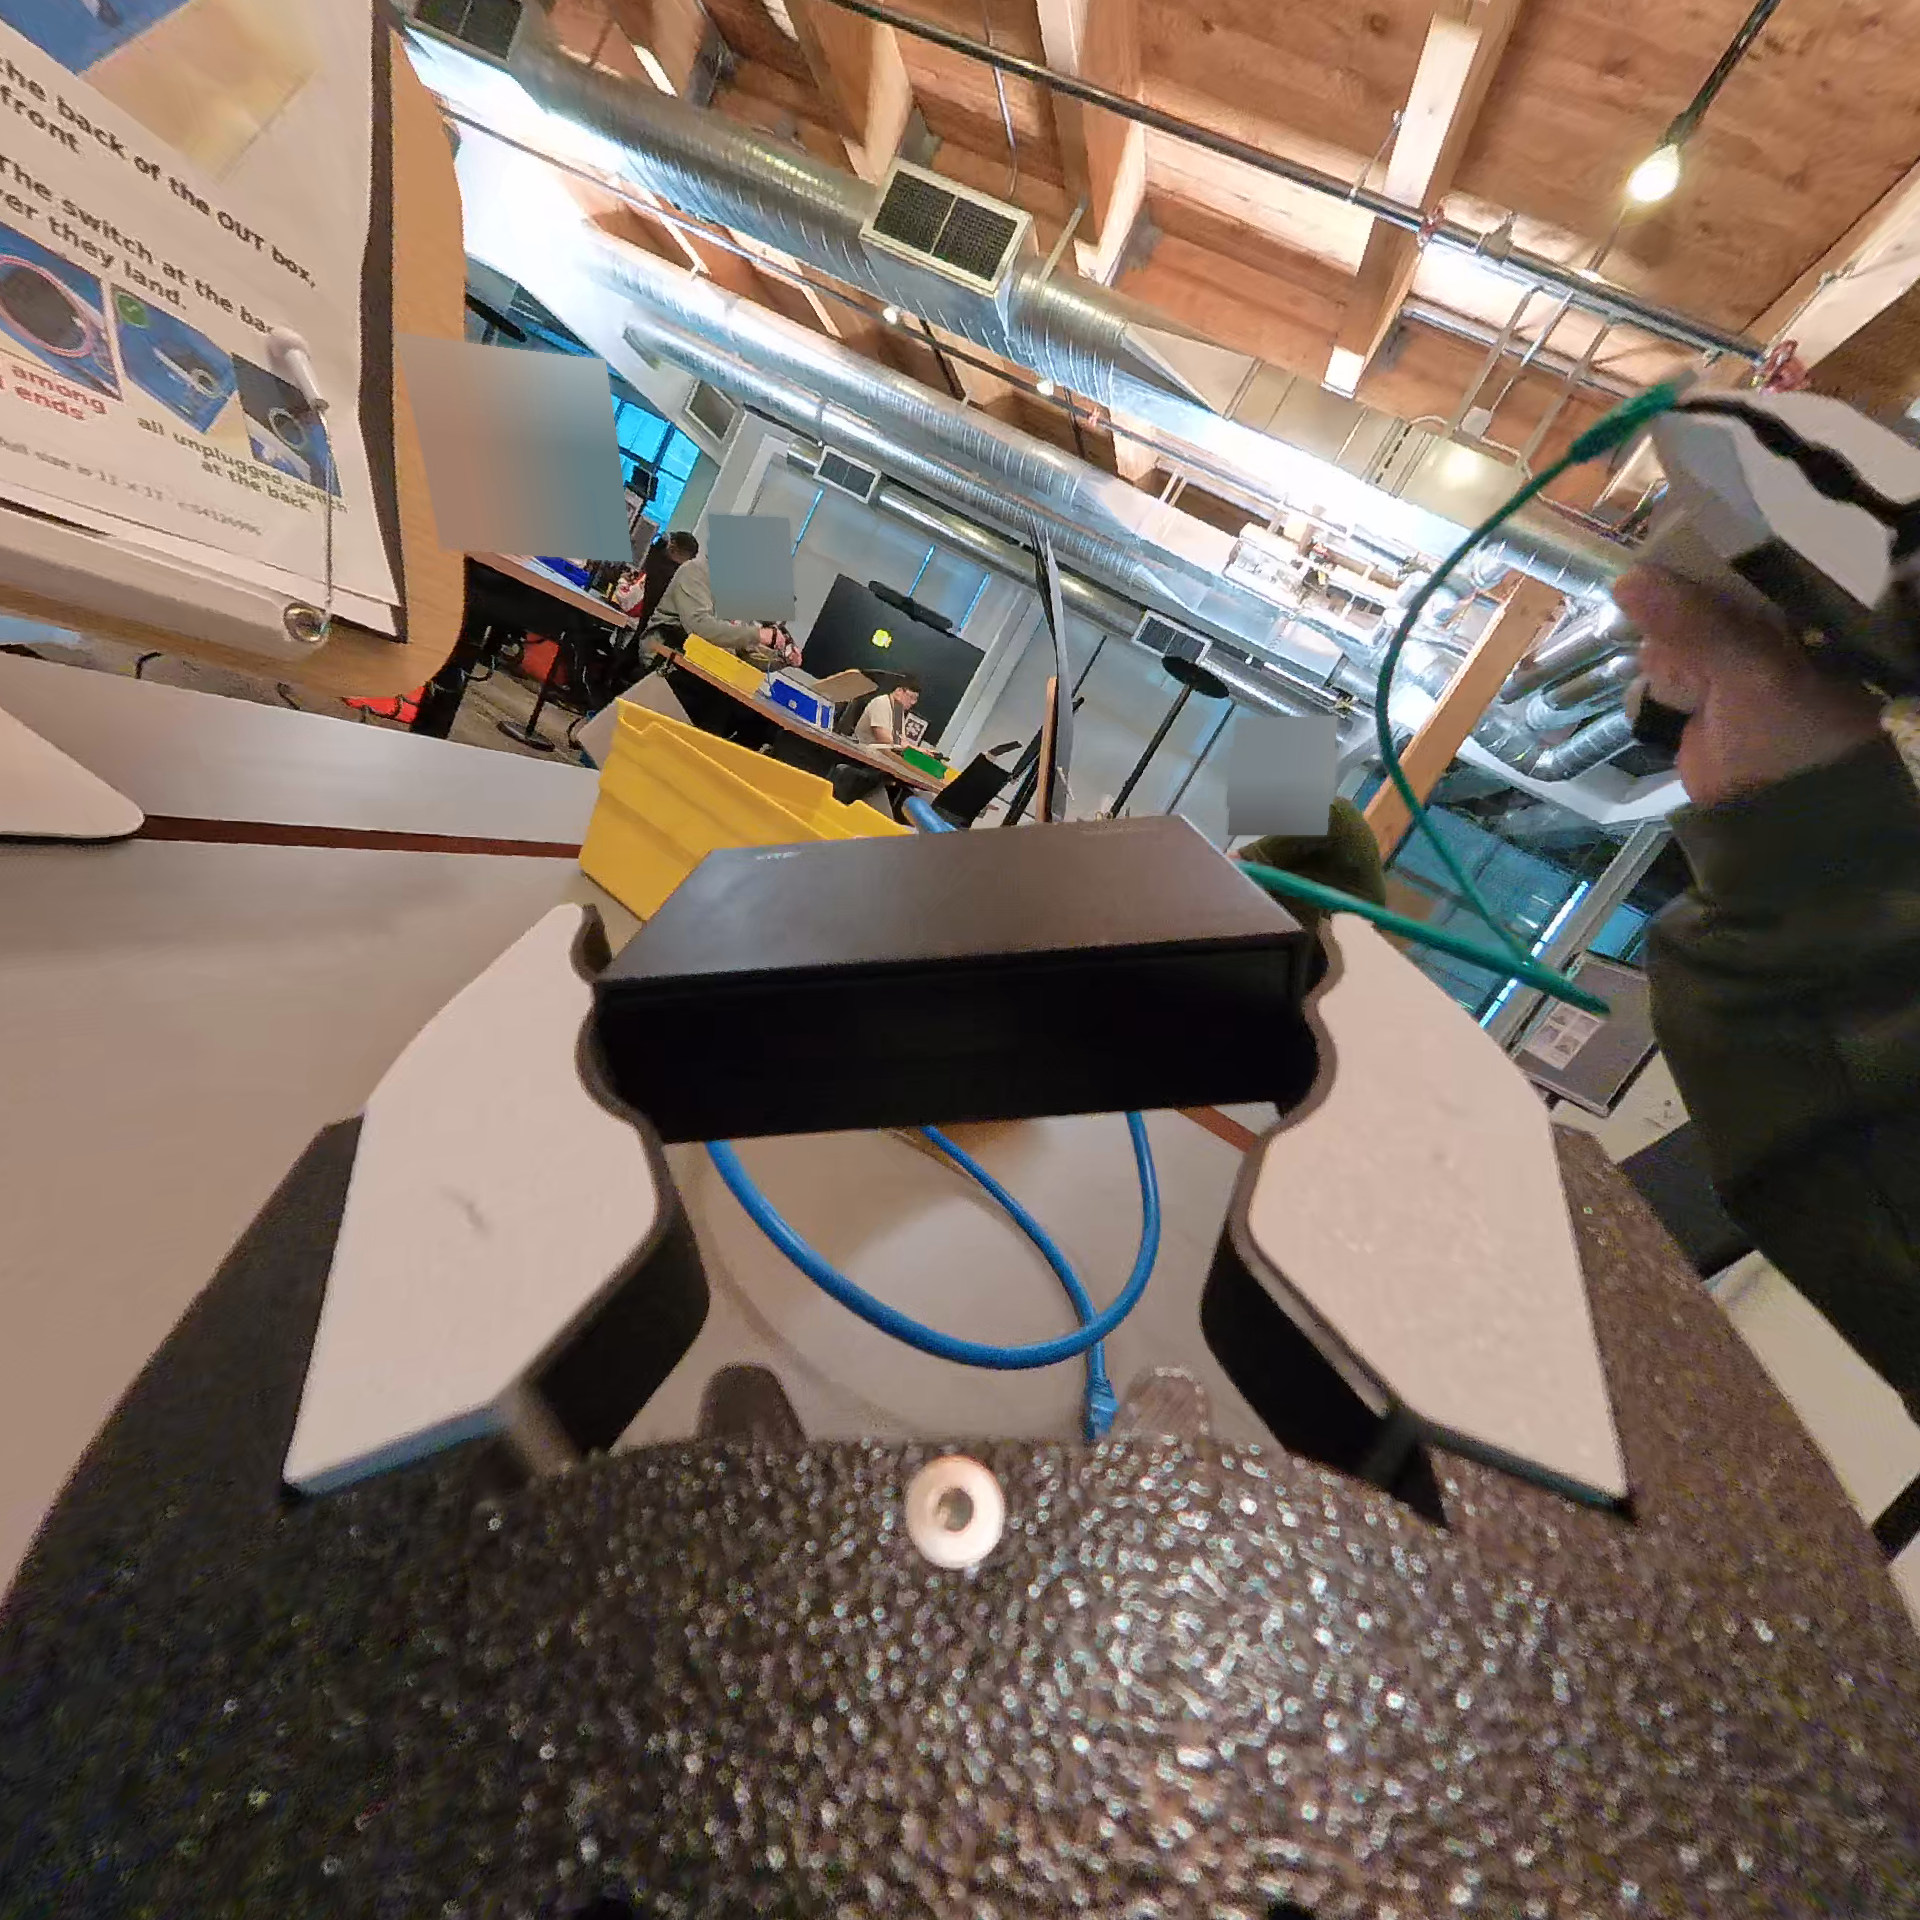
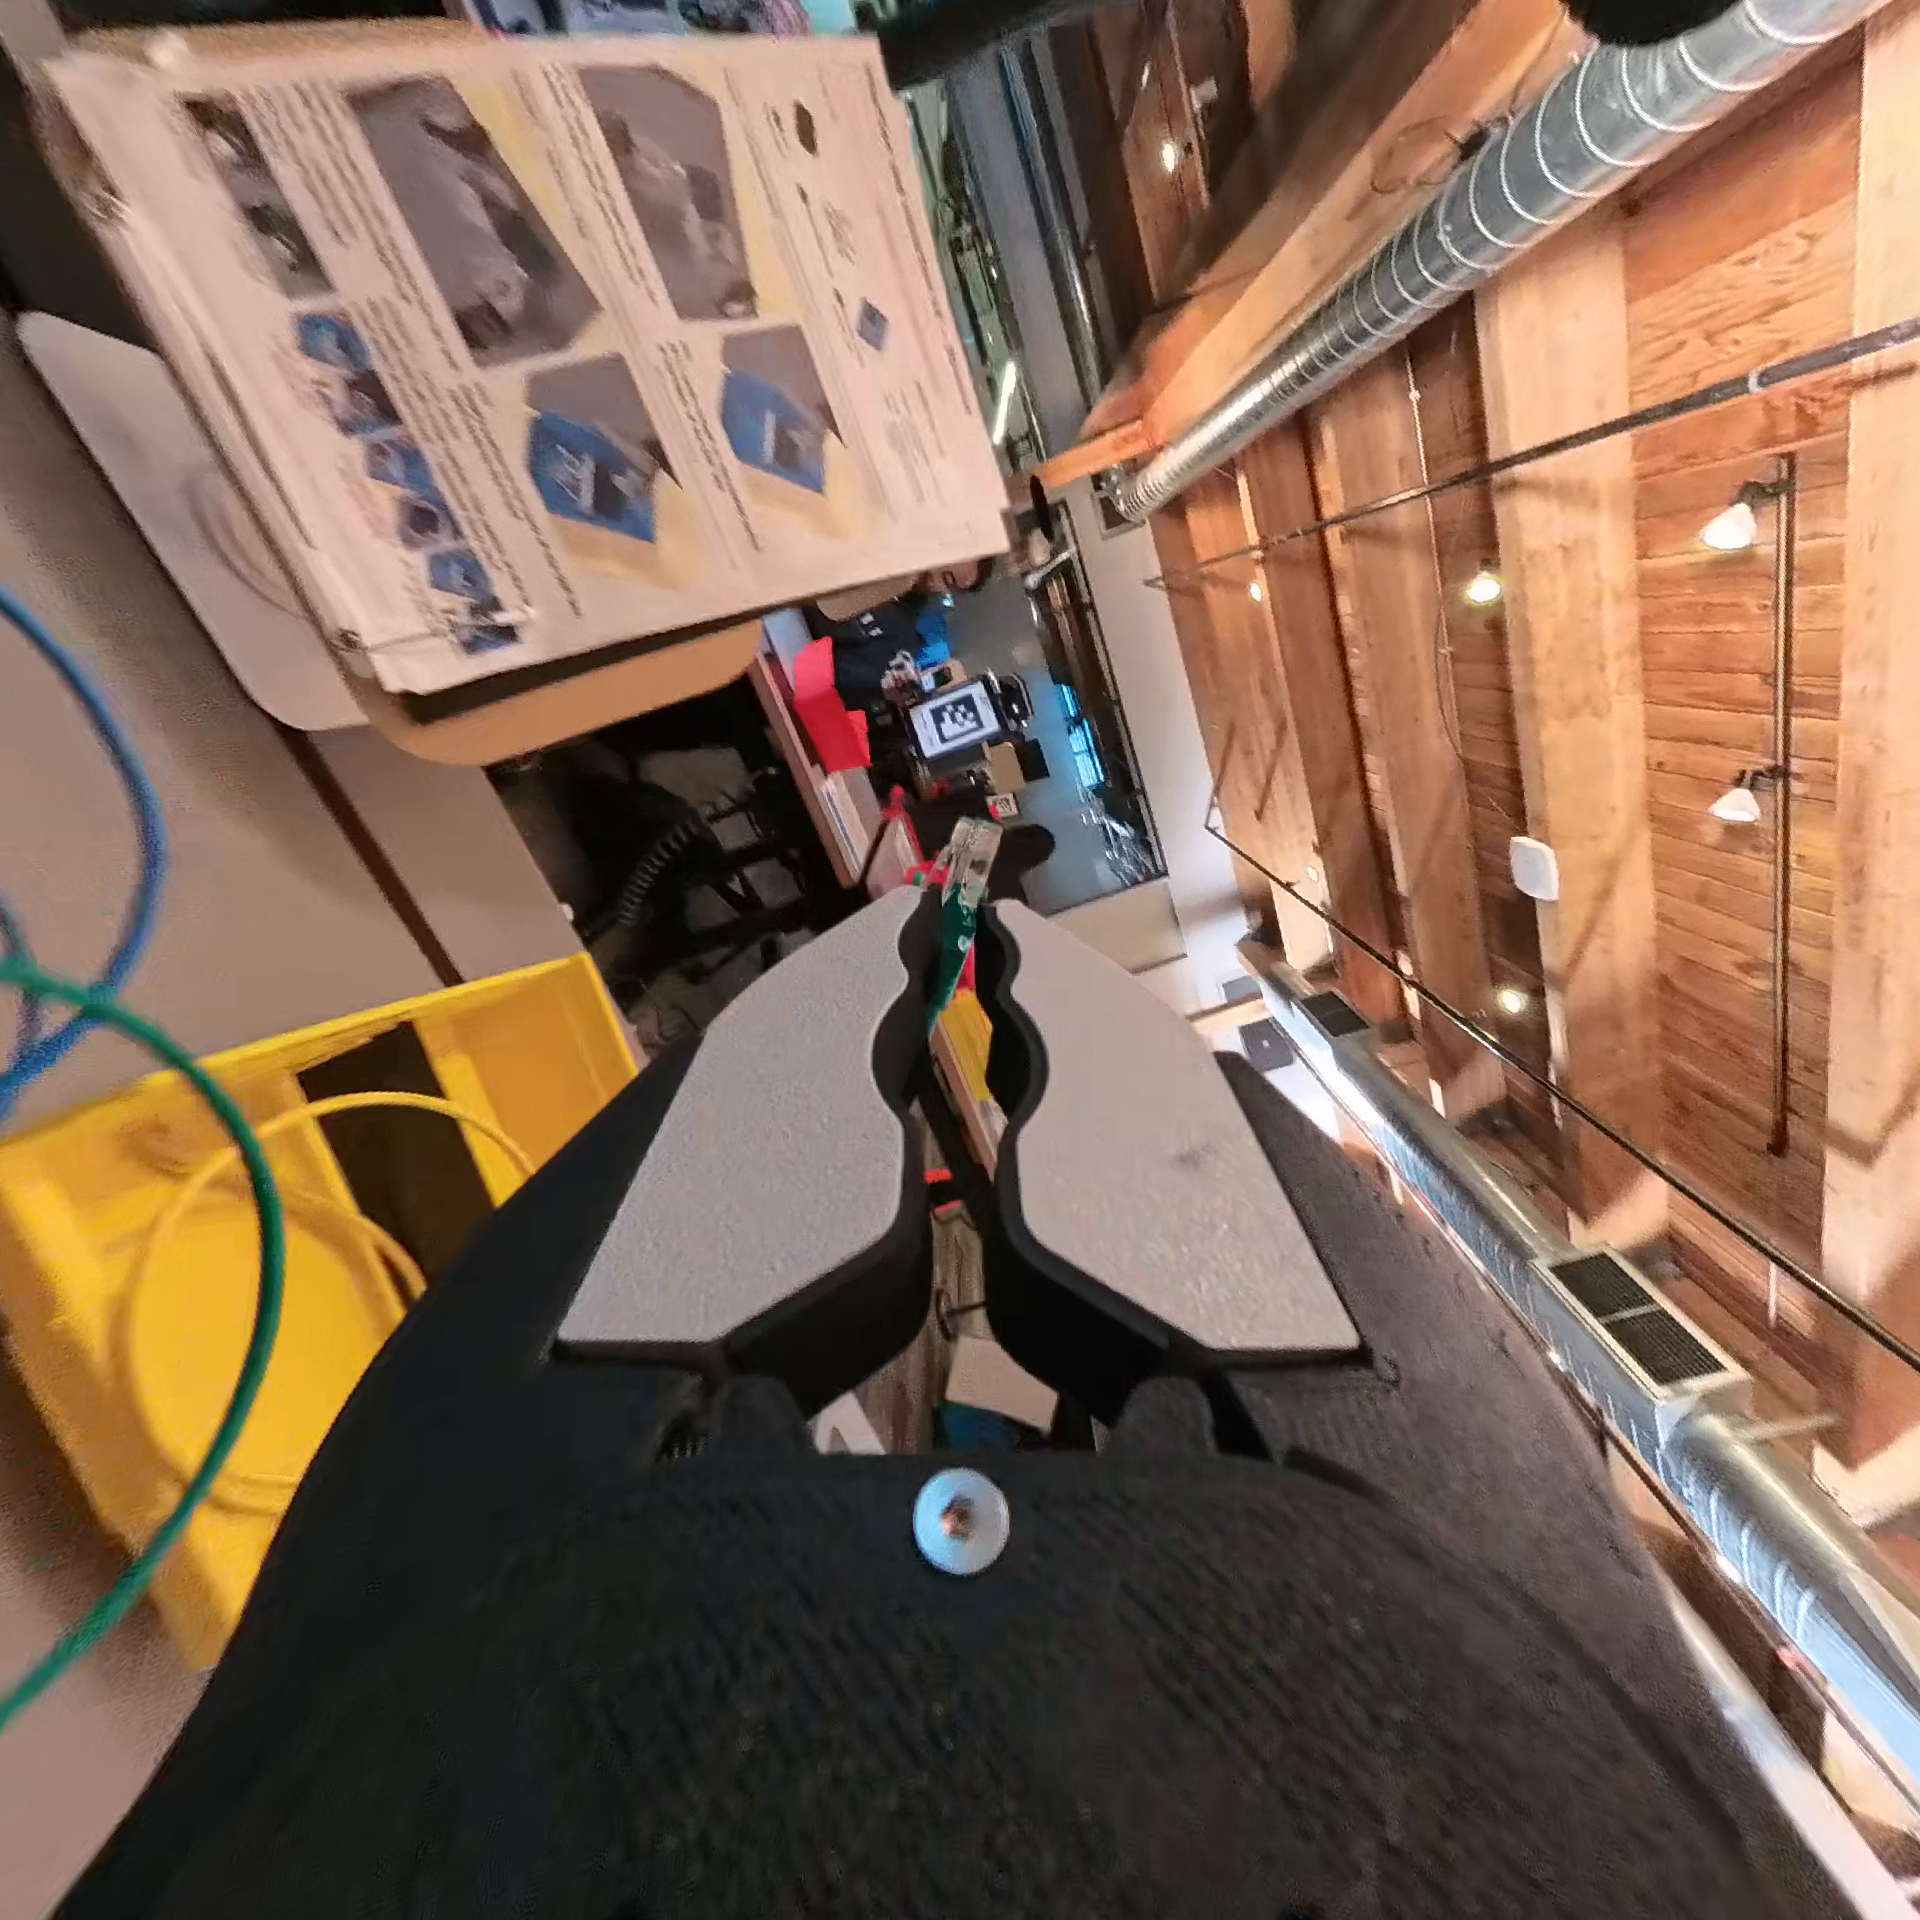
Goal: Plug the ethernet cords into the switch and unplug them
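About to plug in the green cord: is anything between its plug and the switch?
Nothing visible. The right gripper pinches the green cord behind its plug, raised apart from the switch, which the left gripper clamps. The switch's ports face away, so they can't be checked.

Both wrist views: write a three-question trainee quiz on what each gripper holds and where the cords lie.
1. True or false: the left gripper is clamped on the black switch, holding it above the table.
2. Which cord does the right gripper pinch just behind its clear plug? A) blue ethernet cord B) green ethernet cord C) yellow ethernet cord
3. Fill in: the yellow ethernet cord lies coiled inside the ___ bin.

Key
1. True.
2. B, the green ethernet cord; the blue ethernet cord loops below the switch.
3. Yellow.
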`<state>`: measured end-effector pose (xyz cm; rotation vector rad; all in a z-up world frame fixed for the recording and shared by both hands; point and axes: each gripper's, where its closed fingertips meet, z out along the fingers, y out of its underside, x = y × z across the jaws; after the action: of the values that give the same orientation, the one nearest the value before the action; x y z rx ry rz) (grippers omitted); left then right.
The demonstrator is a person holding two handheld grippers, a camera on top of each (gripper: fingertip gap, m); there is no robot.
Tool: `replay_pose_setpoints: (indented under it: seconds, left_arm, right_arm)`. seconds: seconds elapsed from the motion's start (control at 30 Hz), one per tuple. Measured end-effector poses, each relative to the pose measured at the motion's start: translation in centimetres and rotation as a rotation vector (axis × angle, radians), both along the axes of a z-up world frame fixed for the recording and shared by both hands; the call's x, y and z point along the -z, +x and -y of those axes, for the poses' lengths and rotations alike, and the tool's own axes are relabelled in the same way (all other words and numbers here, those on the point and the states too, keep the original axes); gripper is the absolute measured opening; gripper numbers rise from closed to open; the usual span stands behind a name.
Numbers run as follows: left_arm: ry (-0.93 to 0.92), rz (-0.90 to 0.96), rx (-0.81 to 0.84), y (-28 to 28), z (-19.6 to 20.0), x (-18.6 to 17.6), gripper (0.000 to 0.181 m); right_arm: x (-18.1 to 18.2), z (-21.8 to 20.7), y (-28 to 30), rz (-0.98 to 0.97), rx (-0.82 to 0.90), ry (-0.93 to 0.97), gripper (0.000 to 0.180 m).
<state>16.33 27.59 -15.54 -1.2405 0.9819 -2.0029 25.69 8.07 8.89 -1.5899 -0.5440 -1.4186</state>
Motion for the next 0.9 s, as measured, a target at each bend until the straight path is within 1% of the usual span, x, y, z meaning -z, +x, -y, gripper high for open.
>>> replay_pose_setpoints:
  seconds: [0.07, 0.23, 0.37, 0.47, 0.53, 0.6, 0.7, 0.77, 0.9]
  left_arm:
    - [0.01, -0.006, 0.01, 0.1, 0.3, 0.1, 0.121]
    - [0.025, -0.003, 0.034, 0.1, 0.9, 0.0, 0.121]
    - [0.036, -0.005, 0.054, 0.2, 1.4, 0.0, 0.121]
    - [0.046, -0.006, 0.065, 0.2, 1.8, 0.1, 0.121]
    - [0.047, -0.003, 0.071, 0.2, 1.9, 0.0, 0.121]
    - [0.052, -0.008, 0.079, 0.3, 2.1, 0.2, 0.121]
    - [0.057, -0.006, 0.087, 0.3, 2.3, 0.2, 0.121]
    - [0.058, -0.004, 0.087, 0.3, 2.3, 0.2, 0.121]
    - [0.05, 0.0, 0.09, 0.2, 2.3, 0.1, 0.121]
  right_arm:
    - [-1.4, -0.3, 1.9, 0.036, 0.039, -0.001, 0.007]
    - [-3.2, -1.5, 7.2, 0.073, 0.143, -0.048, 0.007]
    - [-4.9, -2.3, 9.7, 0.034, 0.15, 0.007, 0.007]
    - [-5.8, -3.0, 11.5, 0.061, 0.18, -0.002, 0.006]
    - [-5.7, -3.6, 13.0, 0.075, 0.212, -0.031, 0.006]
    - [-4.7, -4.3, 14.4, 0.071, 0.221, -0.046, 0.007]
    - [-1.1, -5.0, 16.2, -0.023, 0.217, -0.055, 0.007]
    - [2.6, -5.1, 16.9, -0.092, 0.211, -0.078, 0.007]
    - [10.8, -4.7, 16.9, -0.153, 0.191, -0.166, 0.006]
